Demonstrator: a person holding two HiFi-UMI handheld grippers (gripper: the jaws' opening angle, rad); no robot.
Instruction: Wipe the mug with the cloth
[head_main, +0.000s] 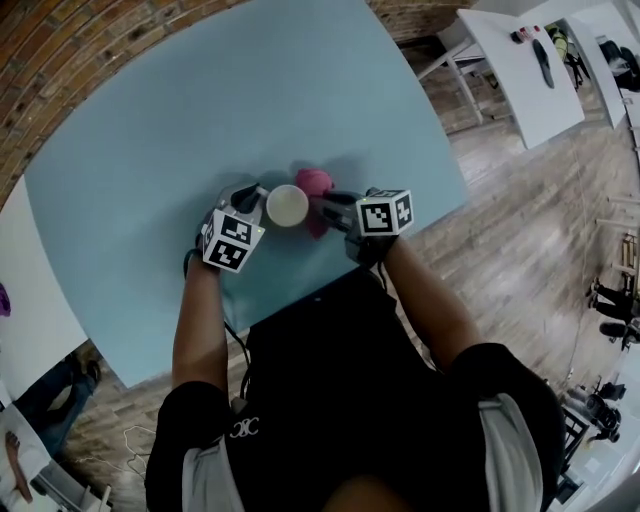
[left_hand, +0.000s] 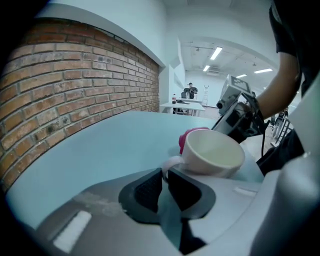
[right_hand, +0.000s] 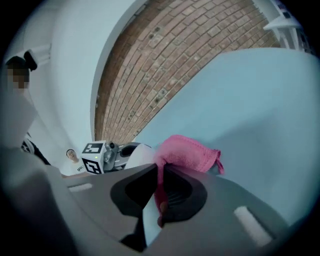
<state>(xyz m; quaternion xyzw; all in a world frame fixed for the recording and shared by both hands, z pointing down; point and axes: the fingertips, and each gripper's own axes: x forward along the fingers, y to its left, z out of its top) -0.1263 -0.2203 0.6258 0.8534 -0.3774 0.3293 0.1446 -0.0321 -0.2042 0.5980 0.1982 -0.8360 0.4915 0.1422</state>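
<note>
On a pale blue table (head_main: 150, 150), a cream mug (head_main: 287, 205) stands upright, mouth up, between two hand-held tools near the person's edge. A pink cloth (head_main: 316, 183) bunches at the mug's right side, close against its wall, though contact cannot be confirmed. The left tool (left_hand: 164, 174) is clamped narrow on the mug's handle (left_hand: 170, 162), steadying it. The right tool (right_hand: 161, 175) pinches the cloth. The mug lies just left of the right tool, so the wipe likely travels leftward onto its wall.
</note>
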